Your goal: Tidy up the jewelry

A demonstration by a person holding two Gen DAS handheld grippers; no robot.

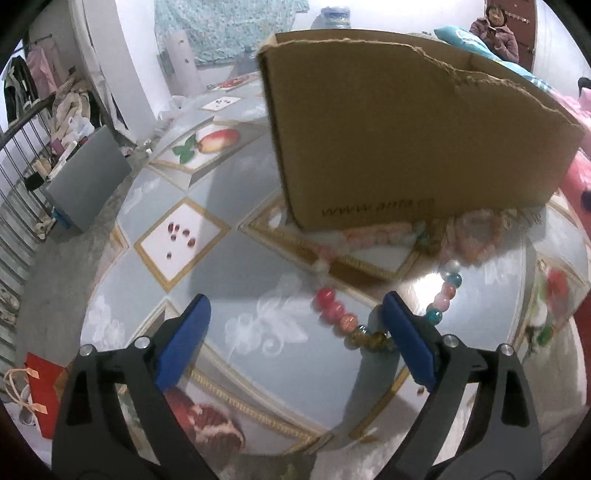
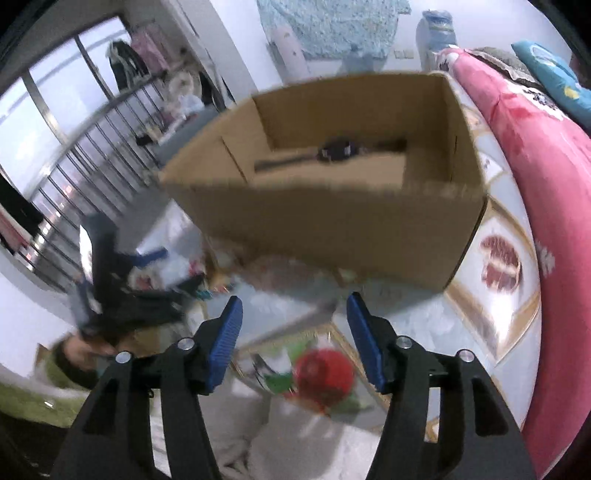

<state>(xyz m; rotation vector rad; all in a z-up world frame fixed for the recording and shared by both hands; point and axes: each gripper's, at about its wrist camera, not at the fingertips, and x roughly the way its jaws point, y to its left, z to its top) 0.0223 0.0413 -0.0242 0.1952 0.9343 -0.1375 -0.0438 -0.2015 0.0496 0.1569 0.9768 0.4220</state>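
Note:
A brown cardboard box stands on the patterned table. Several bead strings lie in front of it: a pink, red, amber and teal bead necklace and paler pink ones against the box. My left gripper is open just above the table, its right finger pad touching the necklace's amber beads. In the right wrist view the box is open-topped with a dark wristwatch-like item inside. My right gripper is open and empty, in front of the box. The left gripper shows blurred at left.
A pink quilt lies along the table's right side. A grey box stands on the floor to the left, by a stair railing. A red paper bag is on the floor. A person sits in the background.

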